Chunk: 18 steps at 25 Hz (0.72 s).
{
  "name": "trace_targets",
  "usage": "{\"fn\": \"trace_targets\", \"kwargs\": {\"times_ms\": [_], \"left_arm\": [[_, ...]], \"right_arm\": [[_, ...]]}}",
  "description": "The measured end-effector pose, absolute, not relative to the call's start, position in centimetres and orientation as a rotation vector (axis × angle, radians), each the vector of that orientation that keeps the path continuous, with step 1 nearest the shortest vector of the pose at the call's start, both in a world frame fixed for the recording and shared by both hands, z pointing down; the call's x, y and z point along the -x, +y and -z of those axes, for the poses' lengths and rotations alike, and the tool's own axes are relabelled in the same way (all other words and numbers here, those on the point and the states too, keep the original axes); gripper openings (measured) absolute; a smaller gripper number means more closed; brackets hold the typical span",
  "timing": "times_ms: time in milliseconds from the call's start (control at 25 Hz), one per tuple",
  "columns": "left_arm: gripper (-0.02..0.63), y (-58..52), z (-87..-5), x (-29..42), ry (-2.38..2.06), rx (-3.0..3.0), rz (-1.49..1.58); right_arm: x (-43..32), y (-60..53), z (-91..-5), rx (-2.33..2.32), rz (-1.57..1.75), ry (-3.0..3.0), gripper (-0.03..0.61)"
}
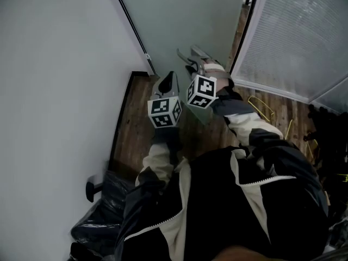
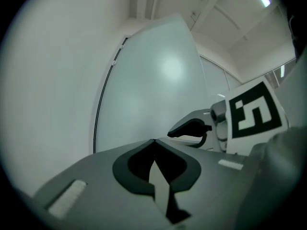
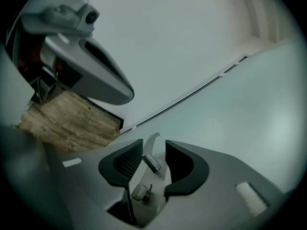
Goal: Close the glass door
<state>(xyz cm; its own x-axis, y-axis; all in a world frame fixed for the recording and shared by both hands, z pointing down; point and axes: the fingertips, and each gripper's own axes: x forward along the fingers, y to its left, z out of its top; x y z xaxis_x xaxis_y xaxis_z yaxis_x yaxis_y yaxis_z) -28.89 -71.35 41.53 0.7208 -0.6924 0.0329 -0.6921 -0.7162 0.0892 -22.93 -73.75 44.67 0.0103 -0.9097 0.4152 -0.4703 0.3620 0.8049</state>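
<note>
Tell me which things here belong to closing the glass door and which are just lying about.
Job: glass door, right hand-held gripper, left hand-held gripper.
Lying about: black bag, yellow wire frame.

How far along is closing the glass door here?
Done, apparently: the door meets the wall along its dark edge. In hand: the right gripper stands open around a small metal latch, not gripping it; the left gripper is shut and empty. Left: whether the latch is set can't be told.
</note>
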Motion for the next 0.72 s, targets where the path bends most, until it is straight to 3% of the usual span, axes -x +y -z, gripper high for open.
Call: {"fn": "trace_targets", "kwargs": {"times_ms": [40, 160, 240, 320, 440, 720], "left_arm": [[0.003, -71.3, -41.7, 28.9, -1.135, -2.825, -0.001], [0.003, -71.1, -42.4, 29.3, -1.123, -2.823, -0.024], [0.003, -71.1, -42.8, 29.4, -1.120, -2.815, -0.033], [0.003, -71.1, -42.9, 29.3, -1.116, -2.816, -0.043], [0.003, -71.5, -43.0, 29.3, -1.119, -2.812, -0.040], [0.003, -72.0, -42.9, 28.9, -1.109, -2.809, -0.034]], "right_arm": [[22.6, -74.2, -45.8, -1.207, 0.549, -1.571, 0.171], [21.3, -75.7, -48.4, -1.086, 0.570, -1.420, 0.243], [20.6, -76.9, -49.4, -1.040, 0.579, -1.350, 0.250], [19.6, -78.1, -50.0, -1.018, 0.585, -1.297, 0.242], [18.8, -78.7, -50.8, -0.992, 0.591, -1.256, 0.130], [17.6, -79.3, -51.0, -0.985, 0.599, -1.255, 0.127]]}}
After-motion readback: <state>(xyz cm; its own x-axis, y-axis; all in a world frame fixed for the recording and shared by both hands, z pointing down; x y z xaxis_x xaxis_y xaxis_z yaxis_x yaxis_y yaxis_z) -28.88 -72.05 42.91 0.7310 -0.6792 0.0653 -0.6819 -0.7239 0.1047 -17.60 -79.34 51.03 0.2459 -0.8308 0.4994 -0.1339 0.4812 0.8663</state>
